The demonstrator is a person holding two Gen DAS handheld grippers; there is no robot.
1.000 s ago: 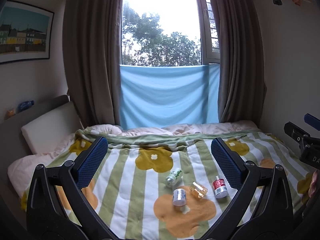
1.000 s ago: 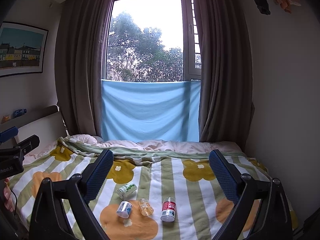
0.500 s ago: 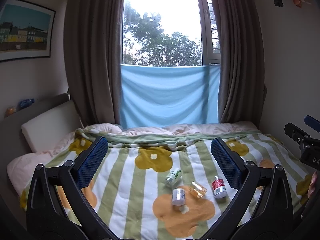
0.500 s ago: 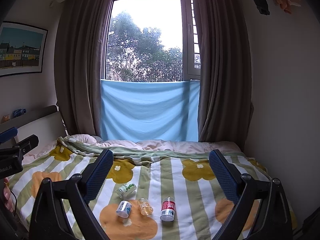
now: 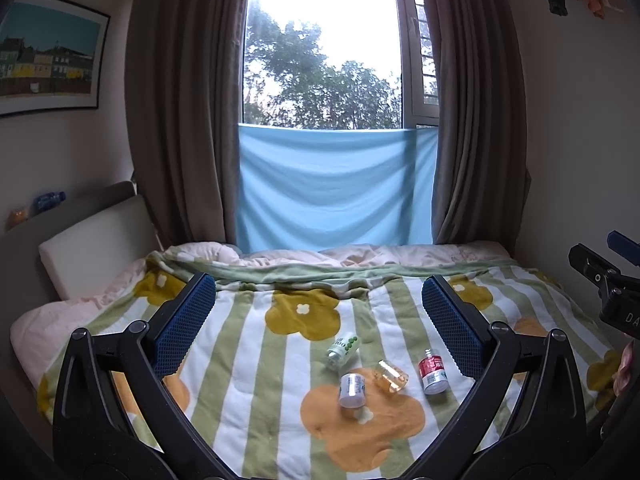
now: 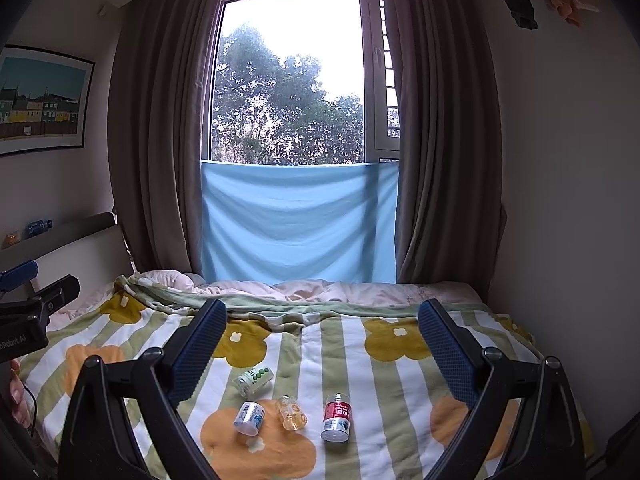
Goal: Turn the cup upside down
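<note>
A small clear amber cup (image 5: 390, 376) (image 6: 293, 414) lies on its side on the flowered blanket (image 5: 256, 364) (image 6: 352, 360). It rests among three small bottles. My left gripper (image 5: 316, 286) is open and empty, held above and short of the cup, which shows low and right of centre between its blue pads (image 5: 184, 324). My right gripper (image 6: 322, 312) is also open and empty, and the cup shows low between its fingers. Neither gripper touches anything.
Around the cup lie a green-dotted bottle (image 5: 343, 347), a blue-and-white bottle (image 5: 352, 390) and a red-labelled bottle (image 5: 432, 372). A pillow (image 5: 92, 248) and headboard stand at the left, a wall at the right, and curtains and a window behind the bed.
Both views have shifted only slightly. The cup and bottles lie where they were, and both grippers stay open.
</note>
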